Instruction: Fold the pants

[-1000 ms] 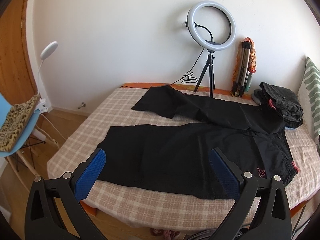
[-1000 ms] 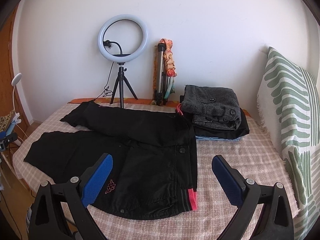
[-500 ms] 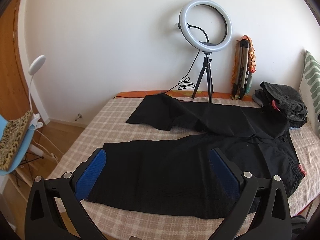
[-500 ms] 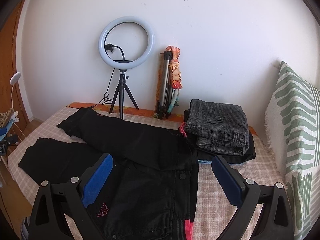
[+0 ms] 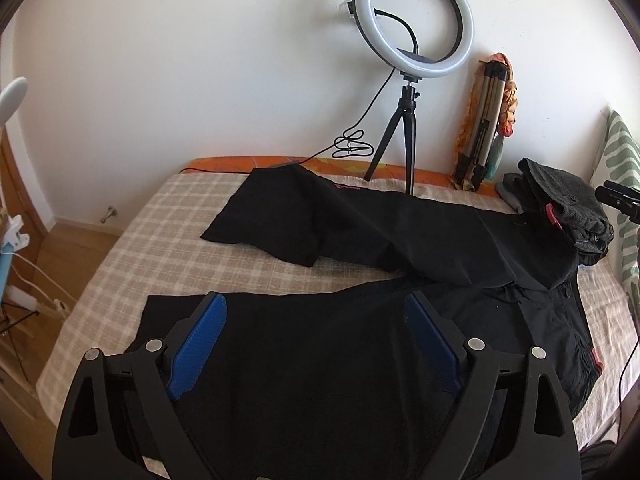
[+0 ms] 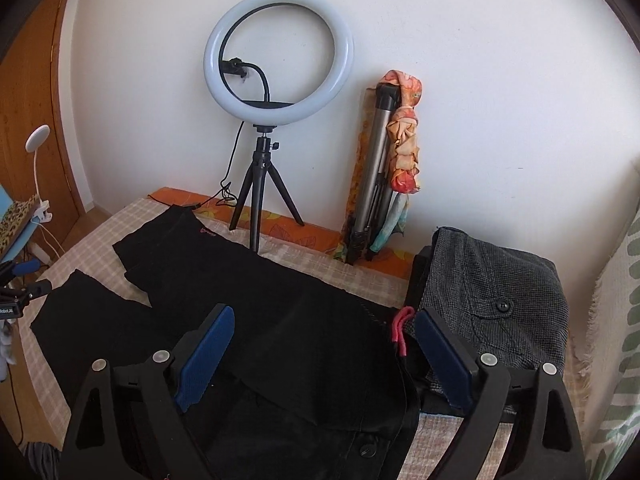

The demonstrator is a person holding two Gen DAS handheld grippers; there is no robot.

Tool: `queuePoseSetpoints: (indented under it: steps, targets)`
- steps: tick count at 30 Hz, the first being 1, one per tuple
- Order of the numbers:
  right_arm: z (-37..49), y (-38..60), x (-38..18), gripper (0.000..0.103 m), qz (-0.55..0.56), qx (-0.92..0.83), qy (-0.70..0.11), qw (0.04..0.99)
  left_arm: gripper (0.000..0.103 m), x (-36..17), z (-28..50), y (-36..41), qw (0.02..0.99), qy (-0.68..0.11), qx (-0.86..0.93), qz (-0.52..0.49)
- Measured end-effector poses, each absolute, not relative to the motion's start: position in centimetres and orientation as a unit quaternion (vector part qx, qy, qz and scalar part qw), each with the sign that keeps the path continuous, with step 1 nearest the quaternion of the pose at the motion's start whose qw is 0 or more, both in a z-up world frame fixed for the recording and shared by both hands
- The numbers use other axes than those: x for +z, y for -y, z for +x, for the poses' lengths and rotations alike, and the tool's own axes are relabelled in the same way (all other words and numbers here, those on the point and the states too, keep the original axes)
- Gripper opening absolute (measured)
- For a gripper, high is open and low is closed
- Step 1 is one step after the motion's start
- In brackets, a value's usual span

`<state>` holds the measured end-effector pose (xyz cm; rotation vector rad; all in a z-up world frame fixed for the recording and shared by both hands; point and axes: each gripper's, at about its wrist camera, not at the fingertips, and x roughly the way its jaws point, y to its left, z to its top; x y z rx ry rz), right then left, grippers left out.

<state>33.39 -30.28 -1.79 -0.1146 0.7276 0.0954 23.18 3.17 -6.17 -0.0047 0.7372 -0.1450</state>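
Checked bed is carrying black pants; both spread tools, left tool and right tool, should be pinching matching leg edges squarely.

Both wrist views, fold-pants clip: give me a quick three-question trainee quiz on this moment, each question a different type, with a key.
1. True or false: the left gripper is shut on the black pants.
2. Multiple choice: what stands against the wall behind the bed? A) a ring light on a tripod B) a floor fan C) a mirror
3. Fill in: beside the waistband, by the right gripper, lies a folded pile topped by a ____ garment.

Key: 1 false, both grippers are open above the pants; 2 A; 3 grey.
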Motion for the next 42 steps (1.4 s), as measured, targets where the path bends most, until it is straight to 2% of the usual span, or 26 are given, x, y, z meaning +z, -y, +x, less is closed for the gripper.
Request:
queuePoseSetpoints:
  steps: [4, 5, 7, 10, 18, 20, 26, 34, 36, 37, 39, 40, 42]
  targets:
    - [38.4, 29.5, -3.7, 0.086, -0.058, 0.112, -0.395, 0.91, 0.087, -6.5, 26.0, -2.3, 0.923, -0.375, -0.086, 0.019]
    - [39.6, 29.3, -4.2, 0.081, -0.058, 0.127, -0.402, 0.905, 0.086, -6.5, 26.7, -2.1, 0.922, -0.376, -0.088, 0.025]
    - [42.1, 29.0, -5.3, 0.076, -0.054, 0.15, -0.417, 0.895, 0.085, -6.4, 28.1, -1.8, 0.92, -0.38, -0.094, 0.034]
    - [45.4, 28.4, -7.1, 0.076, -0.057, 0.169, -0.435, 0.882, 0.083, -6.4, 30.3, -1.5, 0.916, -0.386, -0.103, 0.039]
    - [53.7, 26.5, -14.4, 0.07, -0.1, 0.192, -0.498, 0.84, 0.067, -9.4, 37.0, -1.4, 0.898, -0.422, -0.118, 0.034]
    - [55.0, 26.4, -16.0, 0.07, -0.105, 0.196, -0.512, 0.83, 0.06, -10.6, 38.4, -1.5, 0.893, -0.433, -0.119, 0.029]
    - [57.2, 27.2, -18.9, 0.07, -0.093, 0.209, -0.536, 0.813, 0.051, -13.8, 41.2, -1.7, 0.881, -0.458, -0.112, 0.04]
    - [57.5, 26.8, -20.4, 0.071, -0.111, 0.22, -0.545, 0.801, 0.048, -16.5, 42.2, -1.6, 0.87, -0.48, -0.105, 0.055]
    - [57.4, 26.7, -20.4, 0.067, -0.115, 0.218, -0.543, 0.803, 0.048, -16.6, 42.3, -1.7, 0.87, -0.479, -0.102, 0.05]
    - [57.2, 26.6, -20.5, 0.062, -0.118, 0.217, -0.541, 0.804, 0.048, -16.7, 42.4, -1.8, 0.871, -0.479, -0.101, 0.049]
    - [57.0, 26.6, -20.4, 0.046, -0.117, 0.221, -0.539, 0.804, 0.049, -16.8, 42.5, -1.6, 0.872, -0.477, -0.098, 0.053]
    - [56.9, 26.7, -20.3, 0.035, -0.112, 0.225, -0.539, 0.804, 0.049, -16.8, 42.5, -1.4, 0.872, -0.476, -0.097, 0.058]
    - [56.6, 26.5, -20.2, 0.022, -0.115, 0.228, -0.538, 0.803, 0.049, -16.8, 42.5, -1.2, 0.873, -0.475, -0.094, 0.062]
